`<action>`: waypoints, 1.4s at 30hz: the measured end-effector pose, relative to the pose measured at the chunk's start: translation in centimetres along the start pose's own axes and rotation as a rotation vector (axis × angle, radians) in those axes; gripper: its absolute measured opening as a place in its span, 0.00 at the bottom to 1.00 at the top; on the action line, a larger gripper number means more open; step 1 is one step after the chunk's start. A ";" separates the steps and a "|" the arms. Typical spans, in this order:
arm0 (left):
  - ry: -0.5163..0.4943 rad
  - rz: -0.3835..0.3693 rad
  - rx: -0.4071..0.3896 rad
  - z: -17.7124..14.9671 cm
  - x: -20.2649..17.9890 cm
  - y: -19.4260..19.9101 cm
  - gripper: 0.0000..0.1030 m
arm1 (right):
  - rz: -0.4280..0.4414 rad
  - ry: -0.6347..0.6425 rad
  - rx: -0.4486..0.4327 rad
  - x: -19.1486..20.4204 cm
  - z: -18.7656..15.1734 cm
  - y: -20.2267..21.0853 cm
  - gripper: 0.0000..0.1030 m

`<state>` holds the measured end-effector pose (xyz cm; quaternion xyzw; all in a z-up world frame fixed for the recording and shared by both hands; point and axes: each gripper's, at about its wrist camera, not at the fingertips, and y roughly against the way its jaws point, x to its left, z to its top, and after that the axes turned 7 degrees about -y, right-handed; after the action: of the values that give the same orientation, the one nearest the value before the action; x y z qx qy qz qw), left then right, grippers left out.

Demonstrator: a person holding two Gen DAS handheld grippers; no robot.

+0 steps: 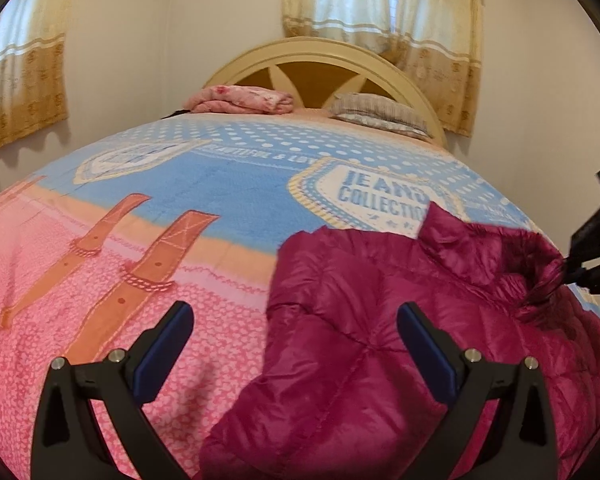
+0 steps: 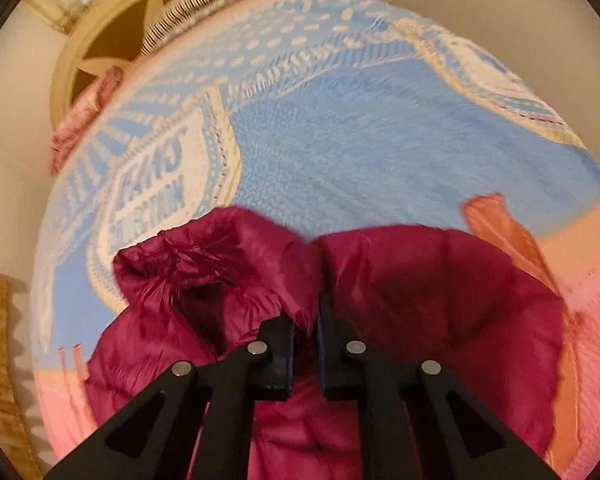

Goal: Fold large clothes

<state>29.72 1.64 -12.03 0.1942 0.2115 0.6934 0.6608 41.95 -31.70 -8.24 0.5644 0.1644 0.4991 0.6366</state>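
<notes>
now jacket (image 2: 440, 288) pinched — right fingers (image 2: 278, 344).

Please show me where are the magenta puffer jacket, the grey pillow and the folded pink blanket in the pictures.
magenta puffer jacket (image 1: 360, 360): left wrist view, on its quilted middle panel.
grey pillow (image 1: 380, 114): left wrist view, on its top face, by the headboard.
folded pink blanket (image 1: 240, 99): left wrist view, on its upper fold.

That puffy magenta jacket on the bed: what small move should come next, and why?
Probably lift and draw the pinched fabric over the jacket to begin a fold. The right gripper is shut on a bunched fold, while the left gripper hangs open above the jacket's edge, holding nothing.
</notes>
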 end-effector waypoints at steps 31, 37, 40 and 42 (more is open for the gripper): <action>-0.314 0.000 0.240 7.7 -17.4 -9.3 0.86 | 0.205 -0.003 -0.232 -8.0 -7.0 -2.2 0.07; -0.060 -0.087 0.408 6.3 -10.5 -10.7 0.19 | 0.213 -0.008 -0.232 -8.1 -7.1 -2.2 0.06; -0.014 -0.107 0.391 4.8 -8.6 -8.4 0.18 | 0.214 -0.008 -0.233 -8.2 -7.1 -2.2 0.06; 0.001 -0.114 0.388 3.9 -8.1 -7.4 0.18 | 0.213 -0.006 -0.233 -8.2 -7.1 -2.2 0.06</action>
<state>38.43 -6.02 -12.75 0.3053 0.3522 0.6013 0.6490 33.73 -34.19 -15.25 0.5027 0.0426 0.5778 0.6416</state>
